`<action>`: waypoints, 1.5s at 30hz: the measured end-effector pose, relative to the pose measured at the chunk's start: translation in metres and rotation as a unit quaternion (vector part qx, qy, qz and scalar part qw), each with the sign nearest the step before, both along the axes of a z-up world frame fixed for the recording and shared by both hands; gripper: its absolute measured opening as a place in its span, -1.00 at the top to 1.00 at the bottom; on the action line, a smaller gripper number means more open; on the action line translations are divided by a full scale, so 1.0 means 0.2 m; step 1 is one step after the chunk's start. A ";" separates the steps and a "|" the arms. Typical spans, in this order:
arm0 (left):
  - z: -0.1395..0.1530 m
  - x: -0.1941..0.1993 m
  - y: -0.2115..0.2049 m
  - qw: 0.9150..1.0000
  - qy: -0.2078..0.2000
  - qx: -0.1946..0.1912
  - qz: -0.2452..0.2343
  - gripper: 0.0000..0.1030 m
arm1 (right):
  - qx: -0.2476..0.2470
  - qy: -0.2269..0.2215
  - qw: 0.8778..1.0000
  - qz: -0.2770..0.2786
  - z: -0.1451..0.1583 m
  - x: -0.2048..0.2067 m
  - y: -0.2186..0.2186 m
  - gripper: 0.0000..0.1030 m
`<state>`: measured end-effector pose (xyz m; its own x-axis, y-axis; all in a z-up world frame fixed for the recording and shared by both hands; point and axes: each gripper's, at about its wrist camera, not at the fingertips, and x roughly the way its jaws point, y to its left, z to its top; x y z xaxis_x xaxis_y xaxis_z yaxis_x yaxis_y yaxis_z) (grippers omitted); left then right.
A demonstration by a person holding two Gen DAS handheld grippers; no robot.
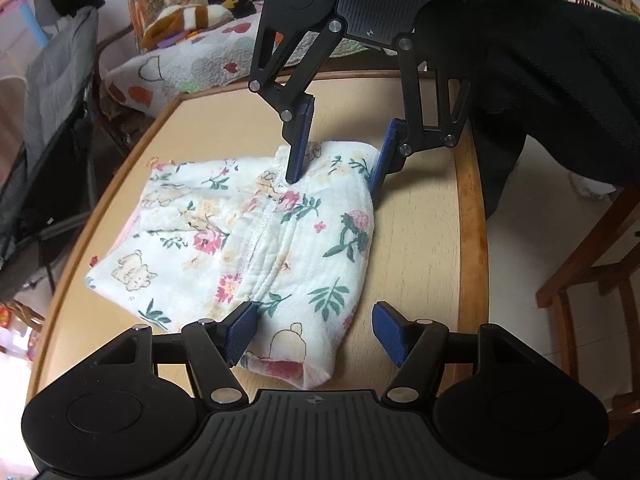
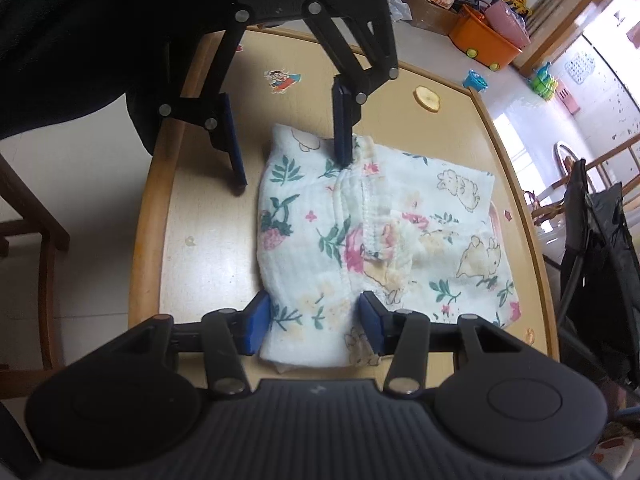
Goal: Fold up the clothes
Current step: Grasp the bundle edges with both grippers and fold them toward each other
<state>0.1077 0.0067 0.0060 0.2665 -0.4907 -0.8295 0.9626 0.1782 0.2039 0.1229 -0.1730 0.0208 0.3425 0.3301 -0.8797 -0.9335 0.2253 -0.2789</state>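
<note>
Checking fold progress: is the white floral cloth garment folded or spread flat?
Folded. The white floral cloth garment lies on the table doubled into a compact bundle, layers overlapping along a stitched seam.

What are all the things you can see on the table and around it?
Folded cloth: one, white with flowers and animals, middle of the table.
Table: one, tan with a wooden rim.
Sticker: one, cartoon figure, on the far tabletop.
Wooden slice: one, pale, near the far edge.
Orange bin: one, on the floor beyond.
Patterned blanket: one, white with hearts, beside the table.
Left gripper: black, blue pads, straddling one cloth end.
Right gripper: same, straddling the other end.
</note>
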 end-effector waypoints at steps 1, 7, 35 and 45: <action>-0.01 0.02 -0.01 1.000 0.008 0.001 0.004 -0.29 | 0.002 0.004 1.000 -0.003 0.00 0.01 0.00 0.05; -0.02 0.10 -0.04 0.999 0.041 0.001 0.028 0.36 | 0.011 0.025 0.999 -0.023 0.02 0.02 -0.01 0.19; -0.01 -0.13 -0.07 0.997 -0.012 0.041 0.067 0.49 | 0.025 -0.017 0.998 -0.058 0.05 -0.14 -0.04 0.23; -0.01 -0.22 -0.10 0.996 -0.077 0.036 0.004 -0.25 | 0.065 -0.040 0.995 -0.062 0.17 -0.22 -0.03 0.01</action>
<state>0.0644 -0.0134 0.0046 0.3981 -0.4277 -0.8115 0.9171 0.1659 0.3625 0.0788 -0.1788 0.0542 0.4546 0.3908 -0.8004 -0.8723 0.3769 -0.3114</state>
